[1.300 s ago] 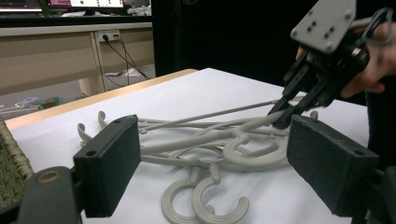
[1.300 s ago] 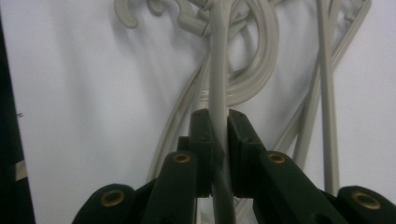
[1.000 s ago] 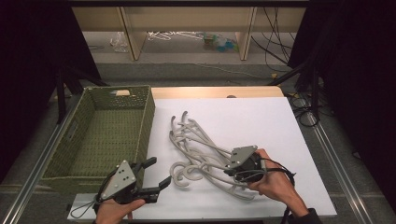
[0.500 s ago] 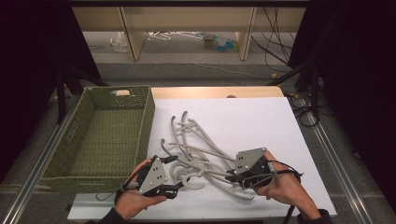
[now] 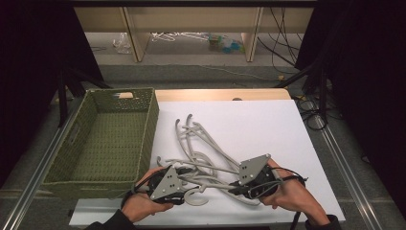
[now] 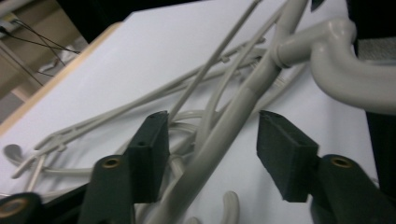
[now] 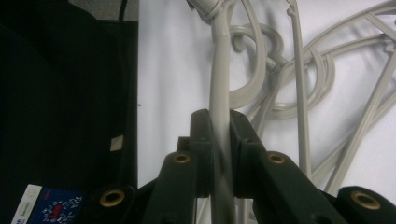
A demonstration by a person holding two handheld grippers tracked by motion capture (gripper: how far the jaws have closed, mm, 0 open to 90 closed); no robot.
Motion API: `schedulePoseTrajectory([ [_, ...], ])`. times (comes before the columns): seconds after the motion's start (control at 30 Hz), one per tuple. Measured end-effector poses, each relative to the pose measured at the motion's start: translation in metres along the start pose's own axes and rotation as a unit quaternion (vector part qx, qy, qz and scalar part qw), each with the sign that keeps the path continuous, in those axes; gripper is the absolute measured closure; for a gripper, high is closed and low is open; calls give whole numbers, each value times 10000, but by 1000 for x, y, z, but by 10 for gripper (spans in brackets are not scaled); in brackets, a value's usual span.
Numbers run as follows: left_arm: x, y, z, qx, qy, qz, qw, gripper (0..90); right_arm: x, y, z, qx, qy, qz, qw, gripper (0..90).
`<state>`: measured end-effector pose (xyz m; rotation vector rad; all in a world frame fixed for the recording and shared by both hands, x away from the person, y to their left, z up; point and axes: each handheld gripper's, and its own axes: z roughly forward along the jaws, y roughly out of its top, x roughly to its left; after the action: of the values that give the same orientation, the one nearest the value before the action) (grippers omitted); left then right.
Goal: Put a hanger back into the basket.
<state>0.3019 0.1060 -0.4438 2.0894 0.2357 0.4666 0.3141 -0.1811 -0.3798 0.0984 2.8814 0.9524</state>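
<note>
Item: tangle of grey plastic hangers (image 5: pixel 210 158), lying on the white surface (image 5: pixel 268 129) just beside the green woven basket (image 5: pixel 107 139).

Right gripper (image 7: pixel 219 126): jaws clamping one hanger arm (image 7: pixel 220 84).

Left gripper (image 6: pixel 210 149): jaws have just been closing, standing apart either side of a thick hanger bar (image 6: pixel 224 135), not yet pressing it.

Step, as judged: securing a second hold to separate one hanger. Next: finishing the closure, then pulling apart gently.

No text can be read; a small blue-and-white label (image 7: pixel 50 205) on a dark surface at the near left is too blurred to make out.
</note>
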Motion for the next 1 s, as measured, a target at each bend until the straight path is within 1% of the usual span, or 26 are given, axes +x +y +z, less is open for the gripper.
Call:
schedulePoseTrajectory([
  [0.03, 0, 1, 1, 26, -44, -12, 10000, 488, -1, -1, 1, -10, 32, -11, 10000, 825],
  [0.1, 0, 2, 1, 59, -138, -36, 9999, 559, -1, -2, 2, 19, 73, -5, 10000, 824],
  [0.17, 1, 3, 3, 99, -179, 5, 9998, 610, -1, -2, 2, 21, 126, -36, 9999, 824],
  [0.2, 1, 3, 4, 167, -181, 106, 9996, 624, -1, -2, 3, 10, 125, -44, 9999, 824],
  [0.23, 1, 4, 5, 220, -235, 149, 9994, 639, -1, -2, 3, 36, 126, -55, 9999, 824],
  [0.27, 2, 5, 6, 285, -277, 260, 9989, 650, -2, -2, 4, 36, 112, -101, 9999, 824],
  [0.3, 2, 7, 6, 353, -303, 392, 9981, 661, -2, -3, 4, 30, 109, -127, 9999, 824],
  [0.33, 1, 9, 6, 406, -289, 487, 9976, 679, -2, -4, 3, 40, 148, -91, 9998, 824],
  [0.4, 1, 13, 4, 510, -296, 715, 9957, 695, -3, -5, 2, -20, 178, -95, 9998, 821],
  [0.43, 0, 14, 3, 487, -299, 737, 9956, 695, -3, -5, 2, -20, 178, -95, 9998, 821],
  [0.5, -1, 17, 1, 528, -347, 877, 9941, 714, -3, -5, -1, -33, 167, -152, 9997, 814],
  [0.53, -1, 19, 1, 531, -319, 947, 9936, 720, -3, -5, -2, -46, 123, -163, 9998, 810],
  [0.57, -2, 20, 0, 555, -347, 927, 9935, 726, -4, -6, -3, -58, 110, -148, 9998, 805],
  [0.6, -2, 22, -1, 551, -339, 1001, 9929, 731, -4, -6, -3, -82, 84, -162, 9998, 800],
  [0.63, -3, 24, -1, 498, -305, 974, 9935, 736, -4, -6, -5, -109, 55, -147, 9998, 796],
  [0.67, -3, 25, -2, 485, -287, 972, 9937, 741, -5, -5, -7, -152, 11, -141, 9998, 788],
  [0.7, -3, 26, -3, 457, -313, 921, 9942, 745, -5, -5, -8, -195, -24, -128, 9997, 780],
  [0.73, -2, 28, -4, 455, -284, 1004, 9935, 749, -6, -5, -11, -226, -86, -106, 9997, 775],
  [0.77, -3, 30, -4, 419, -318, 887, 9947, 750, -6, -5, -13, -254, -110, -94, 9996, 774],
  [0.8, -2, 33, -4, 353, -269, 925, 9947, 760, -7, -5, -17, -282, -252, -51, 9993, 752],
  [0.83, -2, 34, -4, 325, -287, 840, 9955, 760, -7, -5, -17, -282, -252, -51, 9993, 752],
  [0.87, -1, 36, -5, 265, -308, 757, 9963, 776, -10, -6, -21, -363, -456, 102, 9982, 720],
  [0.9, 0, 38, -5, 223, -331, 716, 9966, 776, -10, -6, -21, -363, -456, 102, 9982, 720],
  [0.93, 0, 40, -6, 183, -415, 549, 9975, 787, -12, -6, -24, -454, -601, 256, 9968, 666],
  [0.97, -1, 42, -6, 193, -376, 560, 9975, 787, -12, -6, -24, -454, -601, 256, 9968, 666],
  [1.0, -1, 43, -6, 233, -365, 586, 9973, 788, -12, -6, -25, -483, -683, 262, 9962, 658],
])
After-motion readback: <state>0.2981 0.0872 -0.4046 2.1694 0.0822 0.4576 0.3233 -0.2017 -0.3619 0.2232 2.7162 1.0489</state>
